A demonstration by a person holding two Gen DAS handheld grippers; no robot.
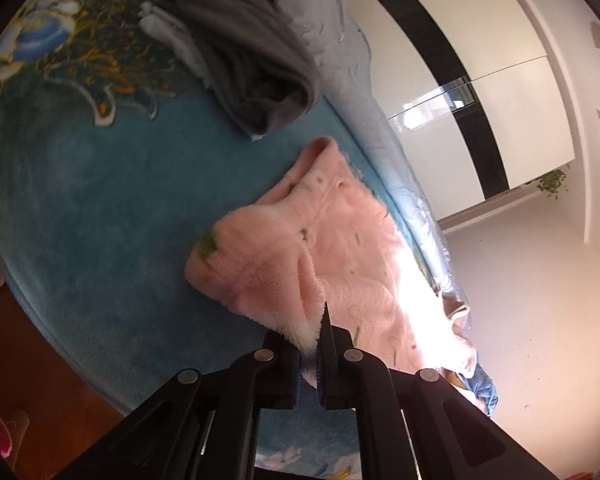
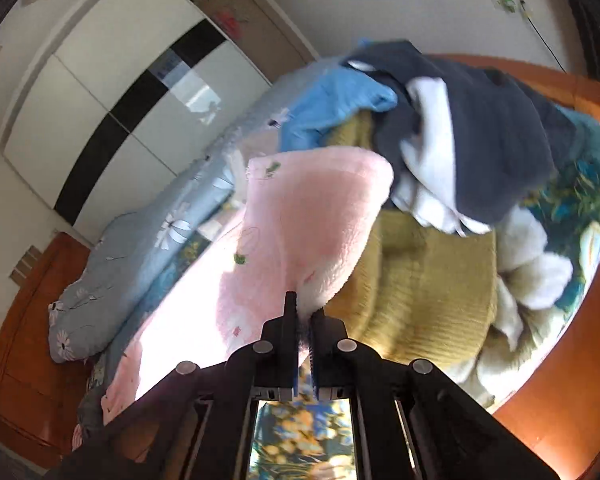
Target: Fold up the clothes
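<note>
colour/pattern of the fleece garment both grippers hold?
Pale pink fleece garment with small green and red motifs; clearest in the left wrist view.

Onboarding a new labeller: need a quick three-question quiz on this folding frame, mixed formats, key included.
1. True or false: both grippers are shut on the pink fleece garment.
2. What lies directly behind the pink fleece in the right wrist view? A) mustard knit sweater B) red towel C) bare wood
3. Fill in: in the left wrist view, the folded garment beyond the pink one is ____.

Key: 1 true, left gripper, right gripper. 2 A, the mustard knit sweater. 3 grey, the grey garment.
</note>
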